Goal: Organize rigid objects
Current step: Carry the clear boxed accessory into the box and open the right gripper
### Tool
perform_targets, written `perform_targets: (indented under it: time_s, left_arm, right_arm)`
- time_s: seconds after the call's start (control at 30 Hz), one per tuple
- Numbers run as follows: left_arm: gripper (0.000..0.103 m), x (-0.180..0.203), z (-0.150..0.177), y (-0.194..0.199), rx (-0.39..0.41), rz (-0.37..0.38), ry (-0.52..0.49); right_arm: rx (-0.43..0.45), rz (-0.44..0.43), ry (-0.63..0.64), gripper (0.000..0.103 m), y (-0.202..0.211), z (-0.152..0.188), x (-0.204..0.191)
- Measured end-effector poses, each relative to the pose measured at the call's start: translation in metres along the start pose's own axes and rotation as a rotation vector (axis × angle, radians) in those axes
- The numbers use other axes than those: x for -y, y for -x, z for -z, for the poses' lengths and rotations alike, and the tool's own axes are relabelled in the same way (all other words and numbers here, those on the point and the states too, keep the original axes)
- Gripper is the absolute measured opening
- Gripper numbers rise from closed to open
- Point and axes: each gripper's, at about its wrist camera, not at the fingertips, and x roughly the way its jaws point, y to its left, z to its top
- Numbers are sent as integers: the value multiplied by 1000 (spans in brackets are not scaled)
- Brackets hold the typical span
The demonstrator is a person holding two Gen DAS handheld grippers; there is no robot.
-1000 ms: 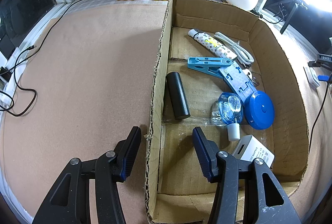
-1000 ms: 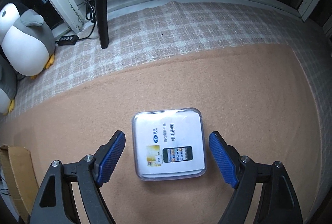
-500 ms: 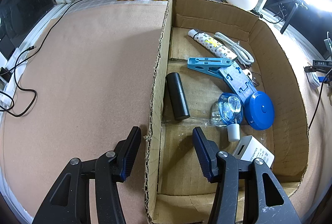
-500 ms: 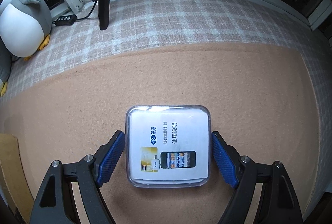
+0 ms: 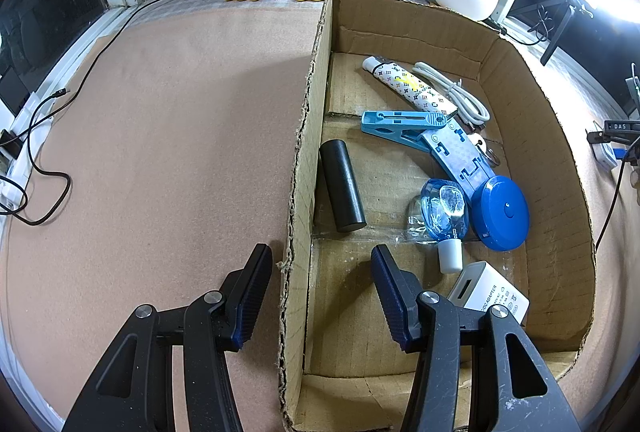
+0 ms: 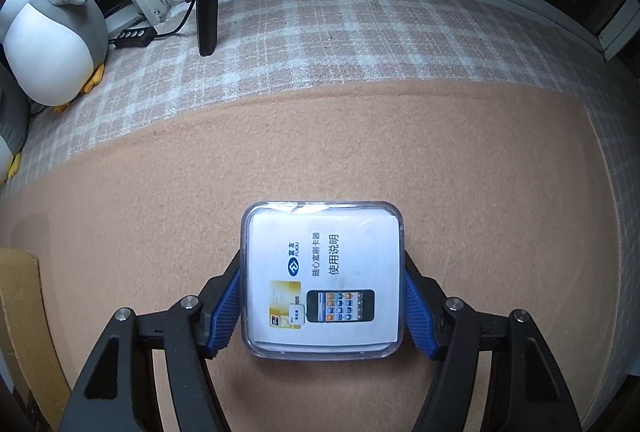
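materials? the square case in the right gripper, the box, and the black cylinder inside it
Case: clear hard plastic, glossy; a printed paper insert shows through, and the rim glints.
Box: corrugated cardboard, matte brown; ragged torn edge, fluting lines on the walls.
Cylinder: smooth, matte black with a faint sheen; probably plastic or rubber, can't tell which.

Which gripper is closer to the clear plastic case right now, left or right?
Right. The right gripper has its pads against both sides of the clear plastic case; the left gripper straddles the cardboard box wall, case not in its view.
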Motion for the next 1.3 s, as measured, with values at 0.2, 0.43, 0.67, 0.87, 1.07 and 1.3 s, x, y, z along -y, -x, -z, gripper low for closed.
perform_targets:
  time_s: [0.2,0.43,0.67,0.87,1.07,1.3]
  left_arm:
    - [55,0,0,-1,1,0,0]
    - [55,-1,0,0,2,7,1]
    - [55,-2,0,0,3,10,3]
    - [55,-2,0,0,4,9,4]
    - [55,-2,0,0,4,8,3]
    - [55,-2,1,0,6,6,4]
  right_arm:
    - [15,-25,8,66,4,19,-6]
    - [62,-81,45,66,33,39,-27]
    - [122,-174,160,66,80,49,-79]
    - [166,-249,325,66,118,71,-140]
    - [176,-316,487,66,136,105,-201]
    - [144,-358,670,66,134,145,-268]
